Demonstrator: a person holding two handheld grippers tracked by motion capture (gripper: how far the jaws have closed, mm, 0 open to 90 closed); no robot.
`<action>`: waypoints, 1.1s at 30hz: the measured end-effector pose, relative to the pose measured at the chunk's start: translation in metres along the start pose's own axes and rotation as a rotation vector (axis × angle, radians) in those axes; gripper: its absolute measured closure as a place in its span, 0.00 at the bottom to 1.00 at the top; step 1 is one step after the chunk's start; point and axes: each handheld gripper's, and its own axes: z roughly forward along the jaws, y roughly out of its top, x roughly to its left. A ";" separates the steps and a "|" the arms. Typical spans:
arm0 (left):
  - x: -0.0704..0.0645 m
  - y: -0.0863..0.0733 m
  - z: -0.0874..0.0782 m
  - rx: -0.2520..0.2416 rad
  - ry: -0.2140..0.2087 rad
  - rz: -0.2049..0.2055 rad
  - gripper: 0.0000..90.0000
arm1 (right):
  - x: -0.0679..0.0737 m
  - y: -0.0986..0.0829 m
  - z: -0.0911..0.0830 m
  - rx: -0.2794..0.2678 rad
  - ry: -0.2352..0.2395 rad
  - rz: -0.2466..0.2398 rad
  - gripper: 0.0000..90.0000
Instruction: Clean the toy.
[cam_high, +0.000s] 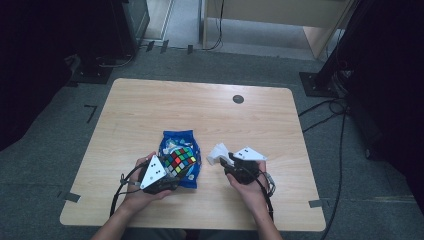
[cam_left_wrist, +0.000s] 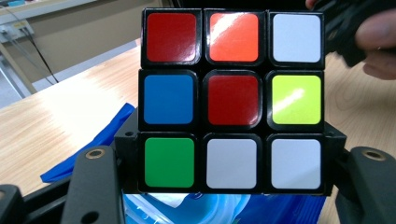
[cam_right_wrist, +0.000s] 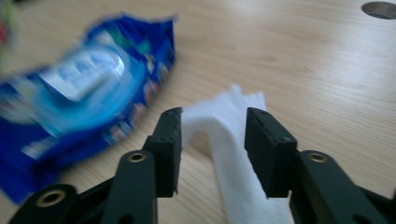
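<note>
the left gripper (cam_left_wrist: 224, 186) clamps a scrambled rubik's cube (cam_left_wrist: 232, 100) above the blue wet-wipe pack (cam_high: 180, 157) at the table's (cam_high: 150, 110) near middle. the right gripper (cam_right_wrist: 212, 149) pinches a white wipe (cam_right_wrist: 229, 140); the pack's print is blurred there.

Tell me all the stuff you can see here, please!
Puzzle cube: one, black with red, orange, white, blue, yellow and green stickers, held between the jaws of the left gripper above the packet.
Wet-wipe packet: one, blue, lying on the table near its middle.
Wipe: one, white, between the jaws of the right gripper.
Table: one, light wood, with a round grey cable hole towards the far edge.
Cables: several, black, on the grey floor at the right.
Left gripper: one, black with a grey plate.
Right gripper: one, black with a grey plate.
</note>
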 end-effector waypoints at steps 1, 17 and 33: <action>0.001 0.000 0.000 0.000 0.000 0.001 0.38 | -0.001 0.002 -0.003 -0.022 0.027 0.044 0.62; -0.004 -0.002 0.002 0.009 -0.001 0.008 0.38 | 0.010 -0.020 0.037 0.071 -0.274 0.287 0.71; -0.007 -0.003 0.010 0.049 -0.017 0.017 0.38 | 0.024 -0.001 0.000 -0.183 0.012 -0.178 1.00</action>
